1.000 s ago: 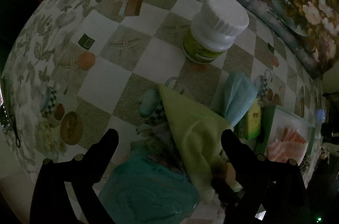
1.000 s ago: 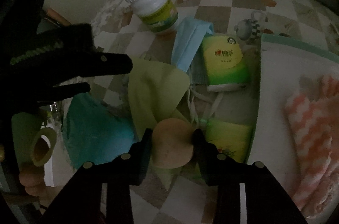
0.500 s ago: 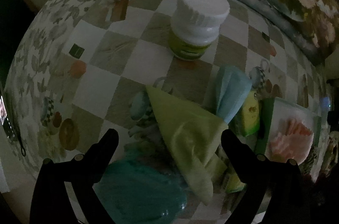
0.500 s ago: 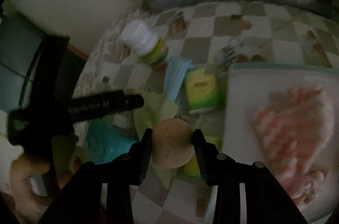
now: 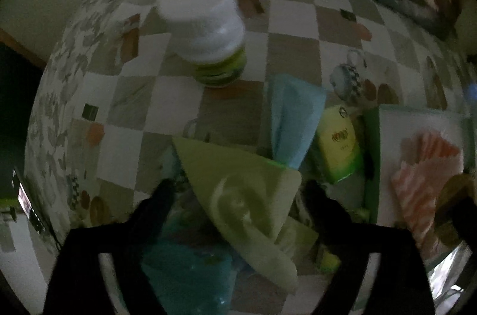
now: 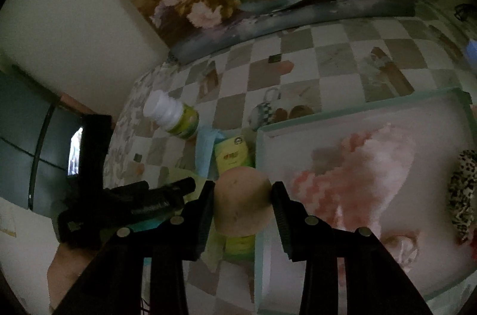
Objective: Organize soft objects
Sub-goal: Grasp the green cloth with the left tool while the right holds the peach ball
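The right gripper (image 6: 243, 206) pinches a round, peach-coloured soft sponge (image 6: 242, 203) between its two black fingers, holding it in the air above the left rim of a white shallow tray with a pale green edge (image 6: 342, 113). A pink-and-white fluffy cloth (image 6: 354, 184) lies inside that tray, and a leopard-print fabric piece (image 6: 462, 189) sits at its right side.

The left gripper (image 5: 238, 189) points down at the checkered tablecloth (image 5: 295, 46); its jaws have just been closing and still stand apart, with a yellow-green cloth (image 5: 244, 195) lying between them, not pressed by either finger. A teal cloth (image 5: 190, 270) lies just beside it towards the near edge, and a light blue folded cloth (image 5: 292, 121) and a green tissue packet (image 5: 340, 145) lie between it and the tray. A white-capped bottle with a green label (image 5: 208, 35) stands farther back on the tablecloth.
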Action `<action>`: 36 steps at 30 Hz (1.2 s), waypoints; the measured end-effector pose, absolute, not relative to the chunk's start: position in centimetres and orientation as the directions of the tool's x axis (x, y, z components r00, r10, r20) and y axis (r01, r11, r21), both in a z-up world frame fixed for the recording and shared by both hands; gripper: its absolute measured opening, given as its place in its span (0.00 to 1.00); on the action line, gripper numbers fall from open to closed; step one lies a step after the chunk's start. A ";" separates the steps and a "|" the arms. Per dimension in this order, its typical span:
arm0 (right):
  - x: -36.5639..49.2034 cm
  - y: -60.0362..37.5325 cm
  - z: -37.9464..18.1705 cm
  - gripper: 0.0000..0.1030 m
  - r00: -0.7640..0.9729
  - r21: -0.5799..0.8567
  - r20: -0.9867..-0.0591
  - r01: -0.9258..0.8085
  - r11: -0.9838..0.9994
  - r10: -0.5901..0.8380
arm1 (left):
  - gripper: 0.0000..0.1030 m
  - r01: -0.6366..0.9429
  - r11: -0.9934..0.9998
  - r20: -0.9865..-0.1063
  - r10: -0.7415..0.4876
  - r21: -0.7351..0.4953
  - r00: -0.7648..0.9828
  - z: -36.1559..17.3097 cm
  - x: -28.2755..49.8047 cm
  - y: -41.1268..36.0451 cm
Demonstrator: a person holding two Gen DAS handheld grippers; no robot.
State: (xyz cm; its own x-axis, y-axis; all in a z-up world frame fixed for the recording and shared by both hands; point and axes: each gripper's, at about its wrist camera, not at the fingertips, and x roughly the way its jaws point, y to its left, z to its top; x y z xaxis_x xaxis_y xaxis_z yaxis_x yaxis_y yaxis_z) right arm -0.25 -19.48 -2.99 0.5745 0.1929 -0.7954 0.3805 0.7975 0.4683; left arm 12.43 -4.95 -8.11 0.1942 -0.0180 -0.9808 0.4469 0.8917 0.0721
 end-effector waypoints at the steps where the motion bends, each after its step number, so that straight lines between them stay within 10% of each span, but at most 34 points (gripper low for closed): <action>1: -0.4 -19.7 -2.9 0.40 0.578 0.471 -0.794 0.384 0.794 0.191 | 0.70 0.452 0.889 -0.981 -0.017 0.073 0.192 -8.3 12.2 -5.2; 7: -0.7 -20.5 -2.9 0.40 0.589 0.488 -0.785 0.397 0.778 0.192 | 0.58 0.485 0.871 -0.984 -0.015 0.076 0.180 -9.1 11.3 -7.1; 15: -0.9 -20.6 -2.9 0.40 0.591 0.495 -0.782 0.395 0.774 0.198 | 0.09 0.483 0.875 -0.987 -0.058 0.022 0.151 -9.5 10.6 -7.5; 36: -0.6 -20.5 -4.1 0.40 0.534 0.469 -0.820 0.419 0.778 0.207 | 0.05 0.465 0.880 -0.938 -0.234 -0.093 0.257 -3.7 11.1 -2.8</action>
